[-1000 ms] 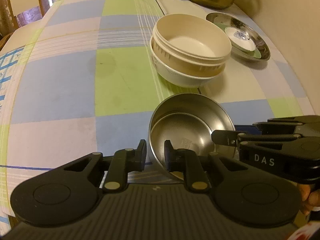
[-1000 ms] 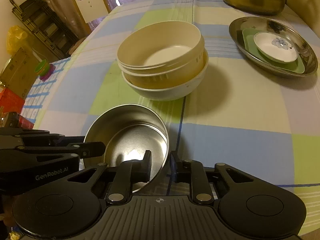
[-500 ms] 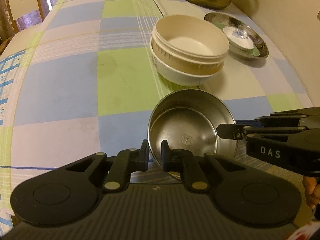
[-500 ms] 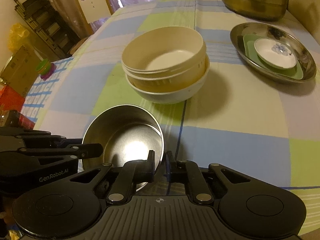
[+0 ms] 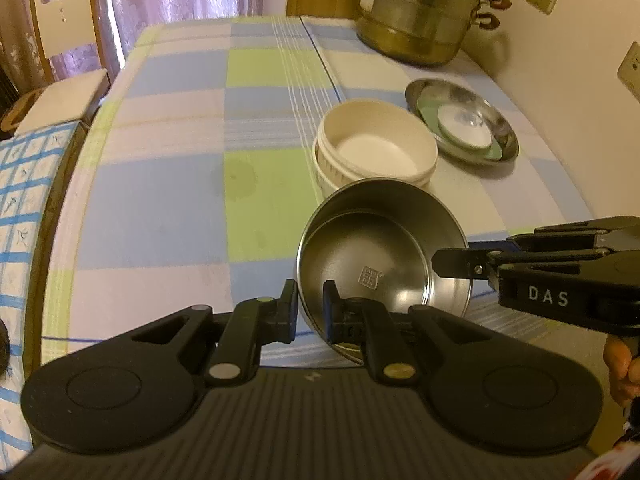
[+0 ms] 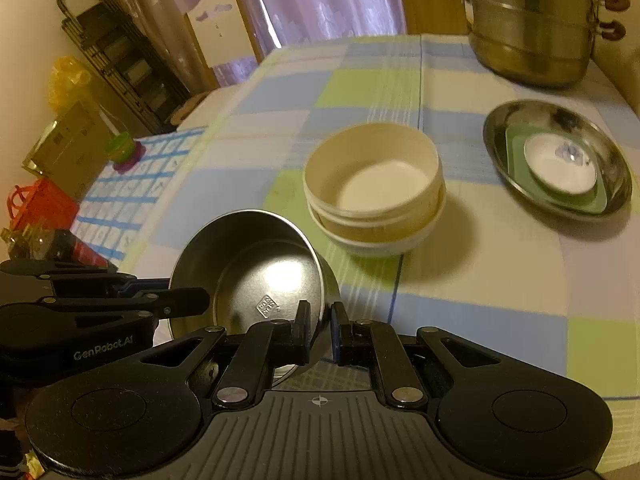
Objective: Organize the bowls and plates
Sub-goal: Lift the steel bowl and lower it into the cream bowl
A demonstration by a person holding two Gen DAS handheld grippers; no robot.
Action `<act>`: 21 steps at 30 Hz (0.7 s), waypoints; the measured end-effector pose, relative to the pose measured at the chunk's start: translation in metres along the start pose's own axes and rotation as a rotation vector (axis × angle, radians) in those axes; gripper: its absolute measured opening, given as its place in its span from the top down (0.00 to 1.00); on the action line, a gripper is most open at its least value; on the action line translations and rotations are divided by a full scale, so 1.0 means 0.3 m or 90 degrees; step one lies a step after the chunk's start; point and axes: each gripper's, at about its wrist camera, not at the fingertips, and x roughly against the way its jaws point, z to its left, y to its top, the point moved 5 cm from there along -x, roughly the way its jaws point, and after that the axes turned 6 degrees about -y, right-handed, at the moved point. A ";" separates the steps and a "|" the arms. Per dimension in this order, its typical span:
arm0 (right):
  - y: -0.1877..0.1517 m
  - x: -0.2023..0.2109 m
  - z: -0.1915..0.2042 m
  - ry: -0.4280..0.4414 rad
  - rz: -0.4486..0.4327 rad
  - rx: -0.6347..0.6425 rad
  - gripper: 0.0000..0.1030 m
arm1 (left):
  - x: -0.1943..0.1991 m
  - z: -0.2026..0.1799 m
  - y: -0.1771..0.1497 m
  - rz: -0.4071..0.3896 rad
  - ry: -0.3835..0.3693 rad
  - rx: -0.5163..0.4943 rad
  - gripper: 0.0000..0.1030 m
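Note:
A steel bowl (image 5: 380,240) (image 6: 256,264) hangs above the checked tablecloth, held from two sides. My left gripper (image 5: 310,304) is shut on its near-left rim, one finger inside and one outside. My right gripper (image 6: 320,318) is shut on the opposite rim and shows in the left wrist view (image 5: 452,264) coming in from the right. Just beyond the steel bowl stands a stack of cream bowls (image 5: 374,152) (image 6: 374,188). Further right lies a steel plate (image 5: 504,136) (image 6: 616,168) carrying a green dish and a small white saucer (image 6: 560,166).
A tall steel steamer pot (image 5: 416,8) (image 6: 532,20) stands at the table's far right by the wall. A chair (image 5: 64,40) stands past the far-left edge. A blue-checked cloth (image 6: 132,188), a shelf rack and boxes lie left of the table.
Both grippers closed onto the steel bowl's rim and lifted it off the table. The views rose, so the cream stack and plate now look further off.

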 end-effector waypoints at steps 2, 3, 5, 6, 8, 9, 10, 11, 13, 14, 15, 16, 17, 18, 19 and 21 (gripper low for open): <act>0.017 0.013 0.003 0.000 -0.007 -0.001 0.90 | 0.016 -0.006 0.020 -0.011 0.000 0.000 0.89; 0.028 0.022 0.003 -0.001 -0.012 -0.002 0.90 | 0.024 -0.010 0.030 -0.016 0.000 -0.002 0.89; 0.045 0.037 0.003 -0.003 -0.021 -0.002 0.90 | 0.037 -0.019 0.053 -0.027 0.000 -0.006 0.89; 0.058 0.044 0.002 -0.004 -0.026 -0.003 0.90 | 0.042 -0.024 0.067 -0.032 0.000 -0.010 0.89; 0.081 0.056 -0.006 -0.005 -0.036 -0.007 0.90 | 0.047 -0.033 0.094 -0.041 -0.002 -0.014 0.89; 0.092 0.061 -0.012 -0.006 -0.041 -0.009 0.90 | 0.048 -0.037 0.111 -0.047 -0.005 -0.015 0.89; 0.106 0.067 -0.022 -0.008 -0.046 -0.011 0.90 | 0.048 -0.041 0.126 -0.051 -0.008 -0.016 0.89; 0.120 0.070 -0.029 -0.010 -0.051 -0.014 0.90 | 0.046 -0.044 0.142 -0.056 -0.011 -0.018 0.89; 0.145 0.077 -0.047 -0.014 -0.061 -0.023 0.90 | 0.038 -0.053 0.177 -0.065 -0.017 -0.020 0.89; 0.162 0.078 -0.055 -0.015 -0.065 -0.026 0.90 | 0.032 -0.056 0.192 -0.067 -0.018 -0.022 0.89; 0.176 0.080 -0.064 -0.017 -0.069 -0.029 0.90 | 0.024 -0.060 0.209 -0.070 -0.020 -0.022 0.89; 0.192 0.082 -0.073 -0.020 -0.073 -0.032 0.90 | 0.015 -0.063 0.227 -0.071 -0.024 -0.021 0.89; 0.203 0.082 -0.081 -0.023 -0.076 -0.033 0.90 | 0.004 -0.065 0.240 -0.070 -0.026 -0.022 0.89; 0.217 0.080 -0.090 -0.027 -0.079 -0.036 0.90 | -0.006 -0.069 0.257 -0.070 -0.030 -0.023 0.89; 0.231 0.077 -0.098 -0.030 -0.082 -0.039 0.90 | -0.016 -0.070 0.271 -0.070 -0.032 -0.024 0.89; 0.257 0.068 -0.119 -0.032 -0.081 -0.044 0.90 | -0.035 -0.074 0.293 -0.068 -0.033 -0.025 0.89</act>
